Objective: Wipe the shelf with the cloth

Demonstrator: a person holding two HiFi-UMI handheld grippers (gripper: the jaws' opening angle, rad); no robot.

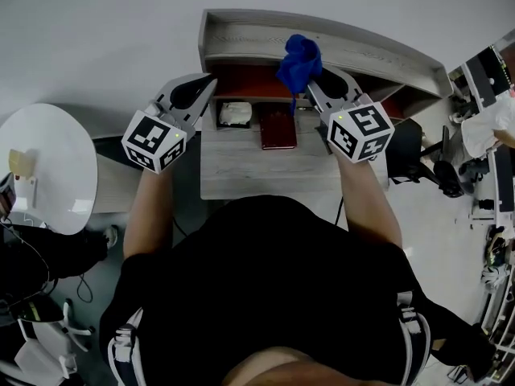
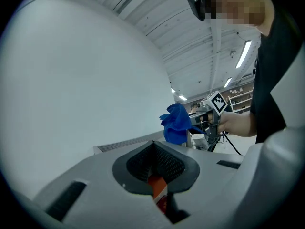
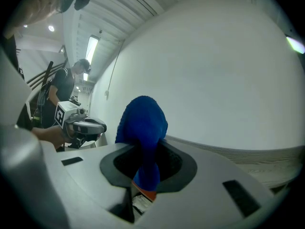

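Note:
A grey wooden shelf (image 1: 354,45) with a reddish inner board stands against the white wall ahead of me. My right gripper (image 1: 310,87) is shut on a bunched blue cloth (image 1: 299,61), held up just over the shelf's top edge. In the right gripper view the cloth (image 3: 143,128) bulges out above the shut jaws of the right gripper (image 3: 143,149). My left gripper (image 1: 211,81) hovers at the shelf's left end, shut with nothing in it. The left gripper view looks past the left gripper (image 2: 153,143) to the cloth (image 2: 176,124) and the right gripper (image 2: 209,113).
A white bundle (image 1: 236,113) and a dark red flat object (image 1: 278,129) lie on the lower board of the shelf. A round white table (image 1: 48,167) stands at the left. Black equipment (image 1: 434,163) crowds the right. Another person (image 3: 64,89) stands in the background.

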